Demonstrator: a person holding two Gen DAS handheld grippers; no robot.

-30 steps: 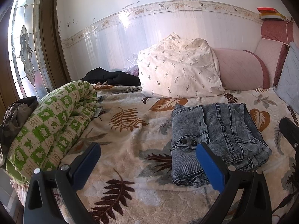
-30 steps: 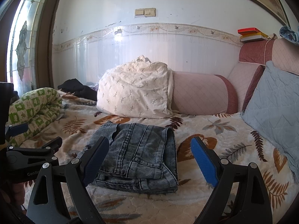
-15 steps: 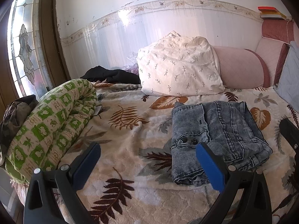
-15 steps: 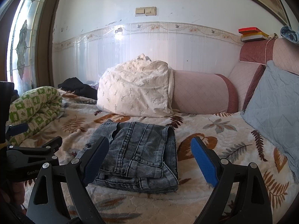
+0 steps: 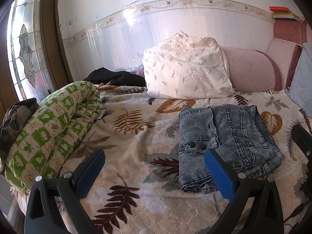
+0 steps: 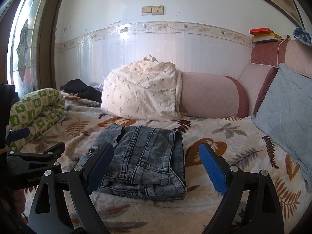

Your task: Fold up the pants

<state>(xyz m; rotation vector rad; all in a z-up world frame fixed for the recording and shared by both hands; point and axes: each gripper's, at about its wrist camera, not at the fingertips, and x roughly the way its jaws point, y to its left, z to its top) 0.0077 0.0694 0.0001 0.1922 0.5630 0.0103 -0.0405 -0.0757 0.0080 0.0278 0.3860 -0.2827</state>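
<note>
The pants (image 5: 226, 146) lie on the bed (image 5: 132, 148), folded into a compact grey denim packet with several layers stacked one over the other. The packet sits in front of the white flowered pillow (image 5: 187, 70) and apart from the rolled green quilt (image 5: 50, 128) at the bed's side. In the right wrist view the same packet (image 6: 144, 156) shows a thick folded edge toward the camera, and its sides look quite even.

The left gripper (image 5: 154, 173) hangs above the bed with its jaws spread wide and nothing between them; its right finger covers the near corner of the denim in the picture, but whether it touches the cloth cannot be told. The right gripper (image 6: 156, 167) also has its jaws released and holds nothing, hovering near the front edge of the packet.

Judging from this, the folding itself seems finished or very nearly so, and the step in hand is the release and the last check. The next move probably calls only for a small pressing or straightening of the near edge, where the layers look a little loose, or for simply taking both grippers away without dragging the cloth.
</note>
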